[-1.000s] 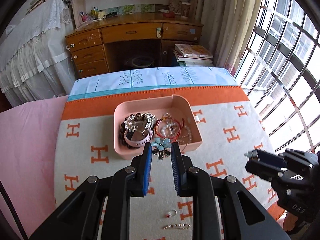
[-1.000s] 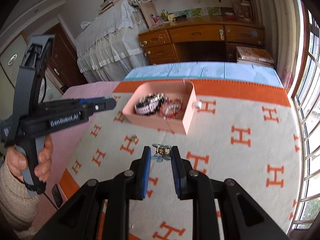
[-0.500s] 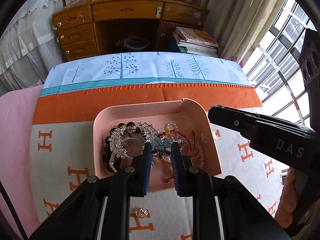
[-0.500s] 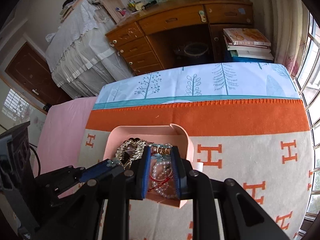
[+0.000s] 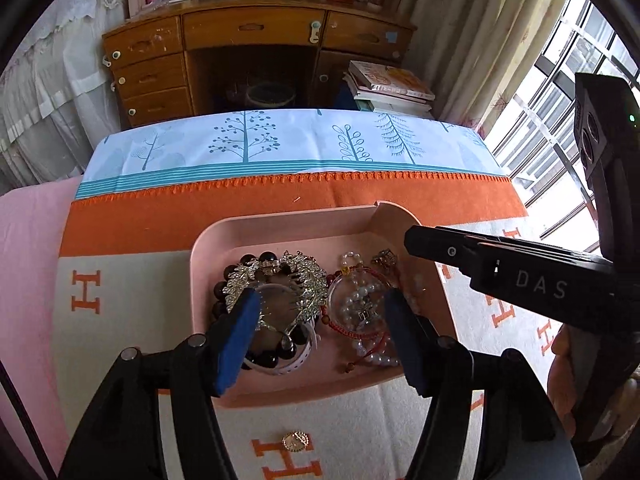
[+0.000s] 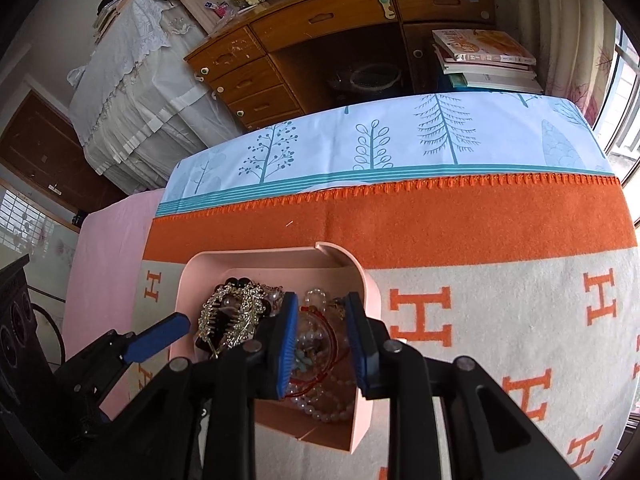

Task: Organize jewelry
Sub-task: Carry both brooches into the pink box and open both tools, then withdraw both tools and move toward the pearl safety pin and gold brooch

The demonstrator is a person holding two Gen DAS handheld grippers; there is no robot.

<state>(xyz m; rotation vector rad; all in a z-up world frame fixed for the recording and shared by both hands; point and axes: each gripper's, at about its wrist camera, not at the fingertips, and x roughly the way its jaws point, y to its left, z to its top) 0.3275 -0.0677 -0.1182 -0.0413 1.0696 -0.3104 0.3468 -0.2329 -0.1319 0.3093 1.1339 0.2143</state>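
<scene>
A pink tray (image 5: 280,220) (image 6: 372,292) on the orange-and-cream blanket holds a silver leaf hair comb (image 5: 308,280) (image 6: 240,312), dark bead bracelets (image 5: 264,258), clear bead strings (image 5: 360,296) (image 6: 324,400) and a red cord. My left gripper (image 5: 320,324) (image 6: 160,338) hangs over the tray, its jaws opening wide with nothing between the pads. My right gripper (image 6: 322,304) (image 5: 412,240) is over the tray's right half, jaws opening a little. A small teal flower piece (image 6: 304,362) lies on the beads below the gap, free of the pads.
A gold ring (image 5: 296,440) lies on the blanket just in front of the tray. A hand (image 5: 560,364) holds the right gripper's handle. Beyond the bed stand a wooden desk (image 5: 256,32) and a stack of books (image 5: 388,84). Barred windows are at the right.
Both grippers came from above the blanket to over the tray. The left jaws opened wide and the blue flower clip left them. The right jaws parted slightly, and its flower piece lies in the tray.
</scene>
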